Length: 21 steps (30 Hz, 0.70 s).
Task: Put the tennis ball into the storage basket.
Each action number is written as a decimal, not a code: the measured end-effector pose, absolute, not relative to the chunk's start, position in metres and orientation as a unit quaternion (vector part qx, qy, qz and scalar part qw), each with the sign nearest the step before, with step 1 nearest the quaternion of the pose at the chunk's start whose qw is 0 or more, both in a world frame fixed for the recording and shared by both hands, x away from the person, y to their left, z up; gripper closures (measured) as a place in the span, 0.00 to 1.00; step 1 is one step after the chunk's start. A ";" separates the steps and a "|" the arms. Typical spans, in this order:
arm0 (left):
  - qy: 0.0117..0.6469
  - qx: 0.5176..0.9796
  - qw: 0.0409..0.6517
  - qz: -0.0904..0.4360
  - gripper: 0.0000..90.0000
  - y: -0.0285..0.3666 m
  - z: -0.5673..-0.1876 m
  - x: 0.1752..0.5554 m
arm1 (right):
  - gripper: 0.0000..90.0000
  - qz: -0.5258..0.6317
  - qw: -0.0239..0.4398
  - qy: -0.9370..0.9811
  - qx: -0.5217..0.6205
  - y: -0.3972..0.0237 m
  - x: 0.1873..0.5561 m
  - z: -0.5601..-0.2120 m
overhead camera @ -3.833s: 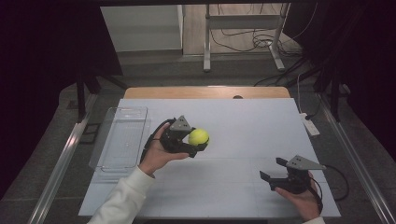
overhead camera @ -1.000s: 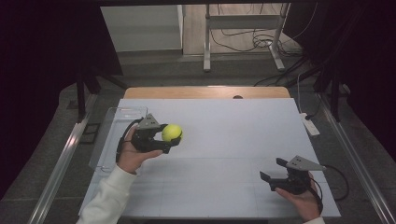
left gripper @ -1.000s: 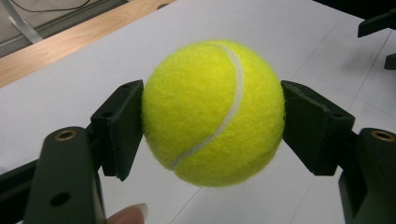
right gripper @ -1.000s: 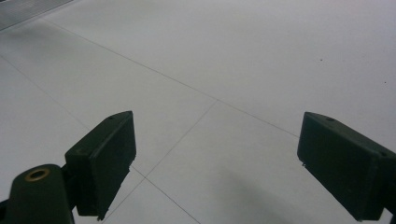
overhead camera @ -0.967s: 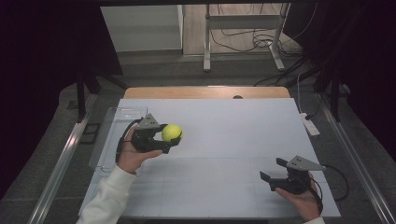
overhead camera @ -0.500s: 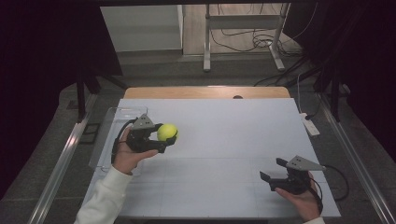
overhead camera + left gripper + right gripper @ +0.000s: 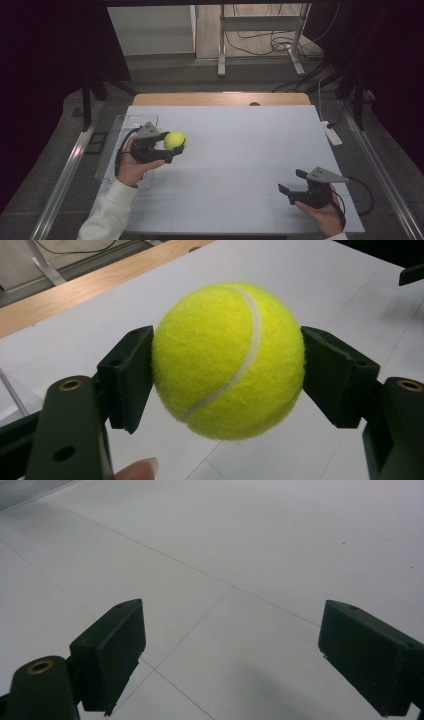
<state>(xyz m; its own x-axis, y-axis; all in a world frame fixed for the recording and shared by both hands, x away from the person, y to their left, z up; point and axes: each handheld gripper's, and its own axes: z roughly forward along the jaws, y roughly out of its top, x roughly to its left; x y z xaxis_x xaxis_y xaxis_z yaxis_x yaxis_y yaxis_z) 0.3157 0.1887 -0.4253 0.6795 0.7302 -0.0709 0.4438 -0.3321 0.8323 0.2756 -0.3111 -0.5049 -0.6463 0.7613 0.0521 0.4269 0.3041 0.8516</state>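
A yellow tennis ball (image 7: pixel 175 140) is held above the left part of the white table (image 7: pixel 240 145), with my left gripper (image 7: pixel 172 142) shut on it. In the left gripper view the tennis ball (image 7: pixel 229 353) sits squeezed between the two black jaws, and my left gripper (image 7: pixel 227 370) has a fingertip of the hand showing below. My right gripper (image 7: pixel 292 182) rests low at the table's front right, open. In the right gripper view my right gripper (image 7: pixel 230 665) has wide-apart jaws with only bare tabletop between them.
A clear plastic tray (image 7: pixel 116 137) lies along the table's left edge, just behind the left hand. A white power strip (image 7: pixel 331 132) sits off the right edge. A wooden strip (image 7: pixel 220 99) borders the far side of the table.
My left gripper has carried the tennis ball leftward and slightly away, toward the clear tray. The right gripper has stayed still and open.
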 end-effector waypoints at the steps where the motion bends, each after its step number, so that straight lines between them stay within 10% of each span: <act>1: 0.368 0.799 0.447 0.160 0.30 0.190 -0.425 0.315 | 0.13 0.453 0.185 0.786 0.378 -0.311 0.276 -0.505; 21: 0.392 0.781 0.455 0.173 0.30 0.211 -0.423 0.315 | 0.13 0.453 0.185 0.786 0.377 -0.311 0.275 -0.504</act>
<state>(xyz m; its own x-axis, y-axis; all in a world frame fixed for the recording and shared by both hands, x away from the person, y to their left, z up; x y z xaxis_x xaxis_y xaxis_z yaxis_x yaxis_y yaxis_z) 0.3147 0.2110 -0.4229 0.6331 0.7691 -0.0871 0.4544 -0.2782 0.8462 0.2753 -0.3110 -0.5045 -0.6467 0.7610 0.0511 0.4255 0.3044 0.8522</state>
